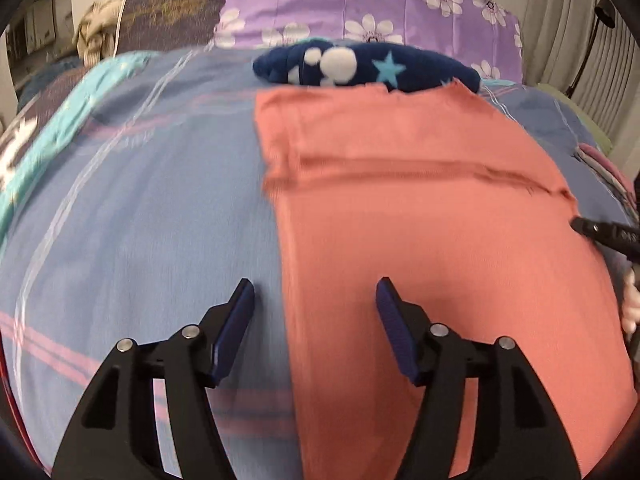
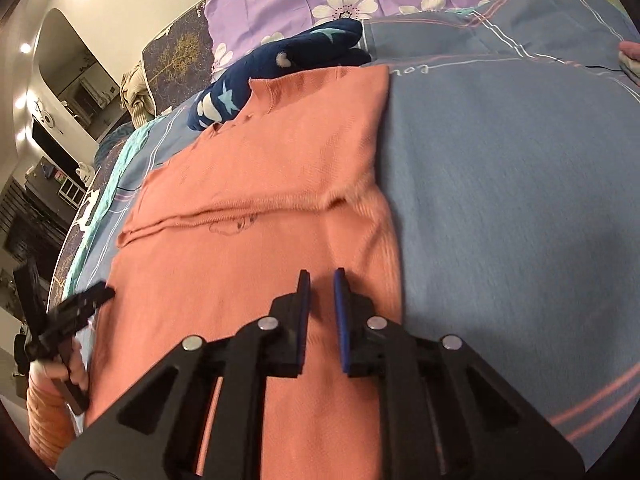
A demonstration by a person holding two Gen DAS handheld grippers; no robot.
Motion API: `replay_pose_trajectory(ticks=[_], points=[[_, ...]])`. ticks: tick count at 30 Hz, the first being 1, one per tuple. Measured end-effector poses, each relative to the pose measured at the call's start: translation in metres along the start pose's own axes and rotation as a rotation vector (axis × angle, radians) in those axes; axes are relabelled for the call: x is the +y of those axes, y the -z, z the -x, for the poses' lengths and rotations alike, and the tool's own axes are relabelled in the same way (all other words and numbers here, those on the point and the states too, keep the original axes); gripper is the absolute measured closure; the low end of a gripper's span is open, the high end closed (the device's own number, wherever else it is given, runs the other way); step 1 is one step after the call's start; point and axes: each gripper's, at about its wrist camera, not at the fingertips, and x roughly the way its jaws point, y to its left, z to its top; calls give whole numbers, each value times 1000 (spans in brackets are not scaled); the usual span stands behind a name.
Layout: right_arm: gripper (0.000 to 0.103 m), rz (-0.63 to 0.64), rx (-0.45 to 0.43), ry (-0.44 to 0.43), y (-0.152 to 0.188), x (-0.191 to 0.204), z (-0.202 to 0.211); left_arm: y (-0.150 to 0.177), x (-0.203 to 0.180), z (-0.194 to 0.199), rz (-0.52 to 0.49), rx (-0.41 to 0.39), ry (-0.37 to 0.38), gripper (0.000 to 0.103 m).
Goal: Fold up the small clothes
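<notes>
Left wrist view: left gripper [image 1: 316,294] gapes, empty, astride blurred coral garment [image 1: 420,240] (edge); right gripper [image 2: 322,286] narrowly parted, empty.

A blue-grey plaid bedsheet [image 1: 140,208] covers the bed. At its far end leans a purple pillow with white flowers [image 1: 360,0]; beside that pillow stands a dark cushion with a gold tree print [image 2: 176,60], crumpled beige fabric [image 2: 136,96] just past it.
</notes>
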Motion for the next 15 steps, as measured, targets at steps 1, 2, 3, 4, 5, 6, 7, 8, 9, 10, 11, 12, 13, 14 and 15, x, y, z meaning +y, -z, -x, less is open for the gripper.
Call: replay_pose_trajectory(ticks=[1, 2, 3, 4, 5, 6, 7, 8, 9, 10, 11, 12, 13, 14, 15], points=[[91, -6, 0, -3, 4, -1, 3, 10, 1, 7, -1, -2, 12, 39], [91, -16, -2, -6, 8, -3, 7, 16, 2, 12, -2, -1, 21, 39], [91, -27, -5, -9, 14, -5, 13, 21, 3, 16, -1, 0, 33, 39], [91, -33, -7, -8, 18, -5, 17, 29, 3, 22, 1, 4, 50, 39], [91, -36, -9, -6, 23, -5, 20, 33, 3, 25, 0, 6, 57, 39], [91, -37, -12, 0, 29, -6, 27, 38, 3, 29, -3, 9, 66, 40], [90, -38, -14, 7, 32, -7, 31, 44, 3, 33, -7, 11, 74, 42], [89, -40, -19, 14, 36, -7, 36, 48, 2, 36, -9, 9, 78, 47], [88, -43, -24, 22, 42, -7, 44, 51, 3, 40, -6, 8, 85, 49], [87, -45, -28, 24, 46, -8, 51, 55, 3, 43, 1, 9, 95, 53], [86, -44, -32, 26, 49, -7, 55, 60, 5, 48, 13, 10, 115, 58], [85, -41, -37, 33, 52, -7, 61, 63, 7, 51, 21, 12, 131, 60], [79, -35, -38, 51, 57, -6, 68, 66, 8, 54, 27, 13, 144, 64], [73, -33, -38, 61, 61, -7, 72, 70, 9, 56, 33, 13, 157, 66], [73, -33, -37, 66, 66, -8, 76, 74, 10, 58, 35, 13, 166, 66]])
